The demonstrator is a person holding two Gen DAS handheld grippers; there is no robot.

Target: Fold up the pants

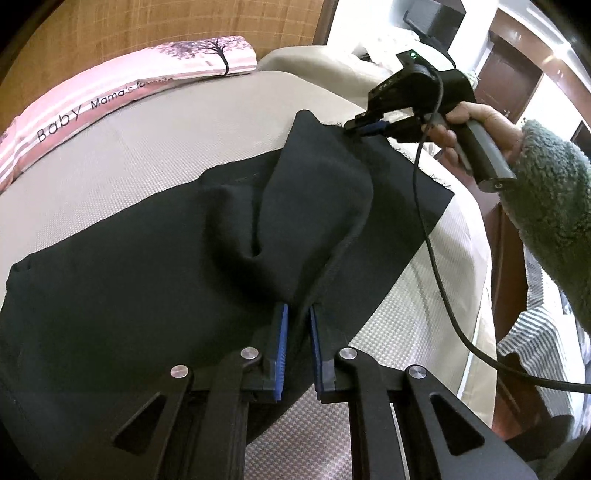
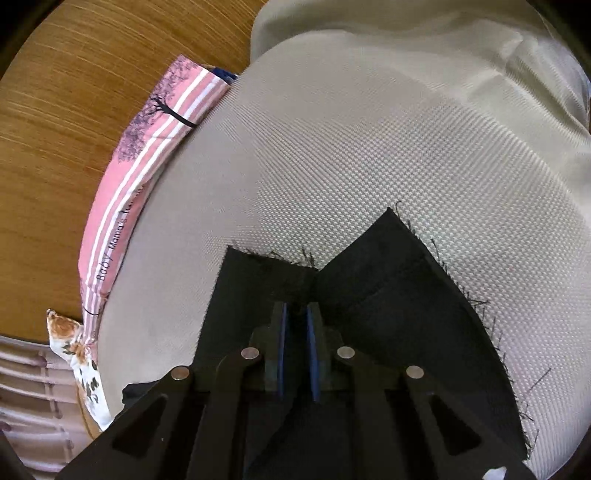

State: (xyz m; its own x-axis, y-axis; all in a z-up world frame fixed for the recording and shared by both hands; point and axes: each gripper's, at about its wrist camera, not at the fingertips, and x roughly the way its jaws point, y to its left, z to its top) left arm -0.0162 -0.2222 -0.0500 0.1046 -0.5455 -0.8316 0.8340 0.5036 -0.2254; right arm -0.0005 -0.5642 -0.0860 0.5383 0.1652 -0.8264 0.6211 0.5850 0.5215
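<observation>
Pants on the bed, a gripper at each end

Pants (image 1: 147, 266) lie across the mattress (image 1: 184, 155) – pillow (image 1: 110, 99) behind, left gripper (image 1: 297, 314) at the near fold, right gripper (image 1: 360, 127) at the far hem – sleeve (image 1: 554, 192) right

Bed (image 1: 147, 177) w/ beige textured cover filled most of view. Pink striped pillow (image 1: 122, 85) lay along far edge, against woven wood-tone headboard (image 1: 166, 26). Dark brown door (image 1: 506, 81) at far right; bright daylight there.

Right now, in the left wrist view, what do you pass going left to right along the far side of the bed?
Pink pillow → black pants → right gripper clamped on the pants' edge → hand → fuzzy green sleeve.
</observation>
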